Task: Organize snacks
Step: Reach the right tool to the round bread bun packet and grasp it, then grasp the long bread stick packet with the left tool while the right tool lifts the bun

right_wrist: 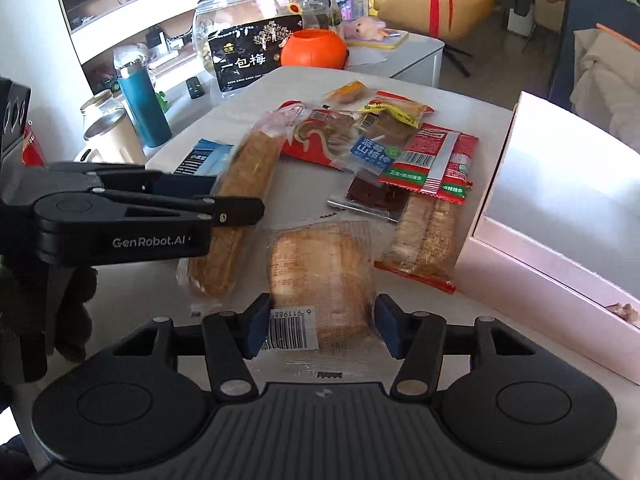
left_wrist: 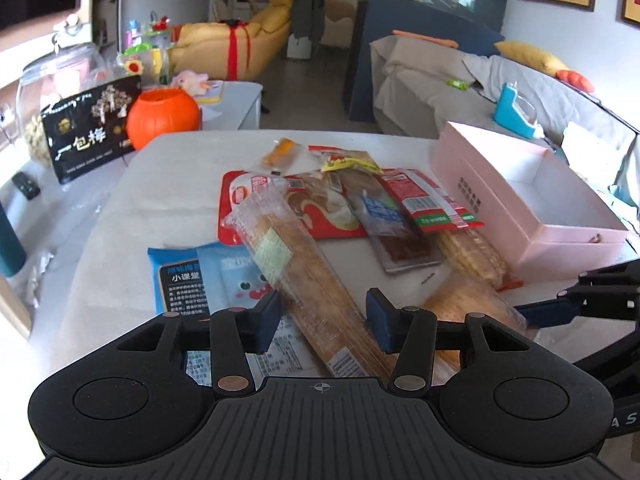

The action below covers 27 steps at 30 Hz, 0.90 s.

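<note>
Left gripper (left_wrist: 322, 322) is sitting low over the white table (left_wrist: 168, 184) with its two blue pads wide apart, one on each side of the long bread pack (left_wrist: 304, 280); the pads are not squeezing it, and I cannot tell if they are touching the wrapper; the long bread pack is lying tilted, running from 6 o'clock up toward 11 o'clock, with its far end resting on the red snack bag (left_wrist: 256, 208); a blue snack pack (left_wrist: 200, 276) is lying flat just at 9 o'clock of the bread; right gripper (right_wrist: 320, 326) is also wide, with its pads standing on both sides of the round bread pack (right_wrist: 320, 268), which is lying on the table with its barcode label facing up; at 1 o'clock of it a cracker pack (right_wrist: 424, 236) is lying partly under a red and green snack pack (right_wrist: 432, 164); the pink box (right_wrist: 560, 216) is sitting open at 3 o'clock, near the snacks; far off at 11 o'clock an orange pumpkin bucket (right_wrist: 314, 48) and a black plum bag (right_wrist: 248, 56) are standing beside each other.
</note>
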Each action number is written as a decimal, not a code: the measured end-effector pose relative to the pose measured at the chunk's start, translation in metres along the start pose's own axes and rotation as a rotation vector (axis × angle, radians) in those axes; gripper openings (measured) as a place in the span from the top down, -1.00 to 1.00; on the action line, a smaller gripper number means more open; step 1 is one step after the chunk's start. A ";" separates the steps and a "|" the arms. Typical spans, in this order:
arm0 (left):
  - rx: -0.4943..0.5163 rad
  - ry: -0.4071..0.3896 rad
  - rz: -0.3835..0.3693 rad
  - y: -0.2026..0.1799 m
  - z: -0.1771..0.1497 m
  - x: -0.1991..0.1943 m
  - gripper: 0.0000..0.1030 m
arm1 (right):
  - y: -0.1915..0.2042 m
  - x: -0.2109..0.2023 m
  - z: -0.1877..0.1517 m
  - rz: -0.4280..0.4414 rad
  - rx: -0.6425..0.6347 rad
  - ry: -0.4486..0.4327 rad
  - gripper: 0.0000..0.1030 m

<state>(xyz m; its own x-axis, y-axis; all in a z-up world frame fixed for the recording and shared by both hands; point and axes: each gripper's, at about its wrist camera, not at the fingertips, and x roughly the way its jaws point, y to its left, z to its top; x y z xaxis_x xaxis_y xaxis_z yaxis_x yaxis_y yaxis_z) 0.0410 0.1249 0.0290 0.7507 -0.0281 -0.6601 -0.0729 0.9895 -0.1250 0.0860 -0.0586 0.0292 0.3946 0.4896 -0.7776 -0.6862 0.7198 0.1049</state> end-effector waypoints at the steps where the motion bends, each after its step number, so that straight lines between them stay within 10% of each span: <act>1: -0.011 0.005 -0.010 0.002 0.000 -0.001 0.01 | -0.001 0.002 0.001 0.001 0.005 -0.001 -0.13; 8: -0.050 -0.040 -0.062 0.008 0.005 -0.024 0.64 | 0.000 -0.002 0.011 0.041 0.022 -0.038 0.00; 17: 0.057 -0.060 -0.005 -0.020 0.026 -0.037 0.62 | -0.050 -0.093 0.036 0.004 0.152 -0.293 0.00; 27: 0.086 0.092 0.059 -0.020 0.003 0.005 0.20 | -0.022 -0.029 -0.003 0.081 0.101 -0.080 0.00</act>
<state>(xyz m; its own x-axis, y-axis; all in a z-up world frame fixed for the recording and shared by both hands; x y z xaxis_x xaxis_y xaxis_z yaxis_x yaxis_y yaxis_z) 0.0484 0.1054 0.0303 0.6833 0.0214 -0.7299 -0.0559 0.9982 -0.0230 0.0874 -0.0902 0.0478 0.3910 0.5828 -0.7124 -0.6543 0.7204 0.2302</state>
